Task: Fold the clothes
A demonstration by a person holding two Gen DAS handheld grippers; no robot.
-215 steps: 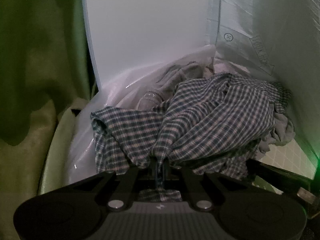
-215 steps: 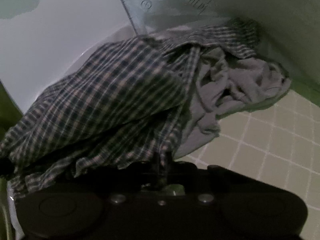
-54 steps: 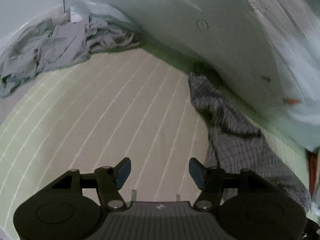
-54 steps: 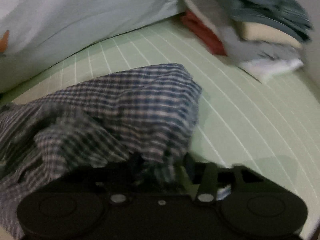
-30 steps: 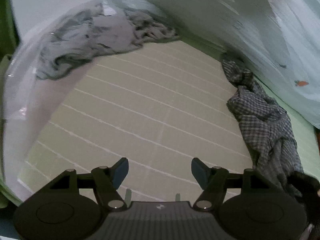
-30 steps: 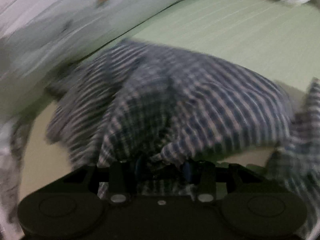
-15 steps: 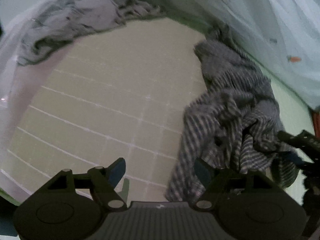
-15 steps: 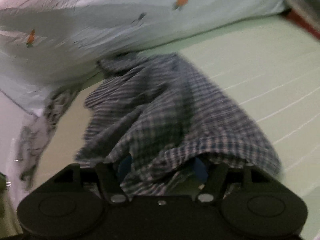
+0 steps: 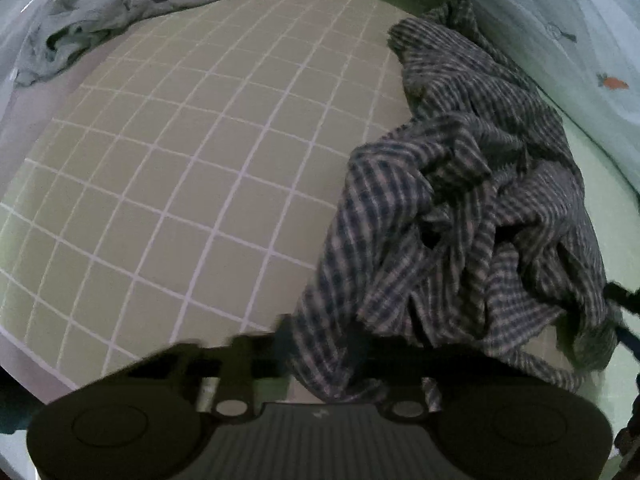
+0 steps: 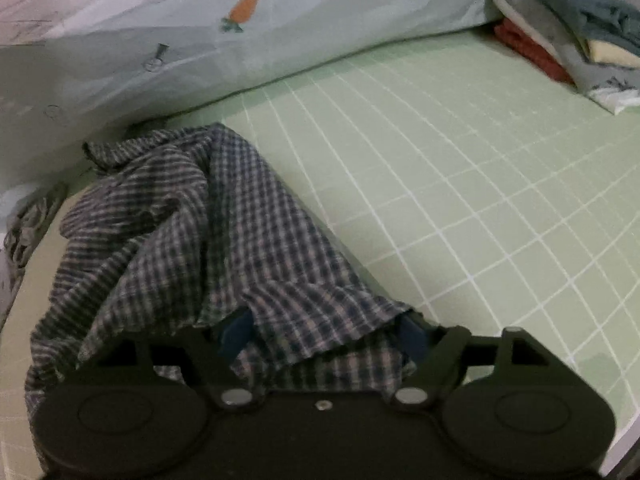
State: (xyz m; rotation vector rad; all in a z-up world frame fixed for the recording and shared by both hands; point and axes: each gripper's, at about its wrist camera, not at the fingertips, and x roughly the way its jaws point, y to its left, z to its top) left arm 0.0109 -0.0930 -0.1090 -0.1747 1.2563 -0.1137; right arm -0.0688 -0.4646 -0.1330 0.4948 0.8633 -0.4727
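Item: checked shirt (image 10: 192,240), blue-and-white plaid, crumpled in a loose heap on the green grid mat (image 10: 460,200). It lies toward the mat's far edge, its farthest bunched end touching the pale carrot-print cloth (image 10: 200,40) that rises along that edge. No flat panel, crease or squared edge shows; the garment is unfolded as it lies.

Left gripper (image 9: 320,336): dark fingers straddle a hanging fold at the shirt's near hem. Motion blur hides the tips, so whether they are pinched on the fabric or merely around it cannot be told.

Right gripper (image 10: 324,336): blue-padded fingers stand well apart with cloth draped over and between them; the tongs are released, nothing clamped.

Surroundings: grey garments (image 9: 100,12), crumpled, at the mat's far left corner in the left wrist view. A stack of folded clothes (image 10: 568,36) (red, cream, teal, grey) at the far right corner in the right wrist view. The middle of the mat shows bare grid.

Hazards, as judged:
- Layers are tangled, so a pinch here may take several thicknesses at once; lifting would then raise a knot rather than an edge.
- With the right tongs slack, a pull by the left alone would drag the heap across the mat instead of spreading it.
- The far end rests against the carrot-print cloth and could snag or carry it along.
- Dim light and blur make a hem or collar hard to pick out, so the wrong part may be seized.
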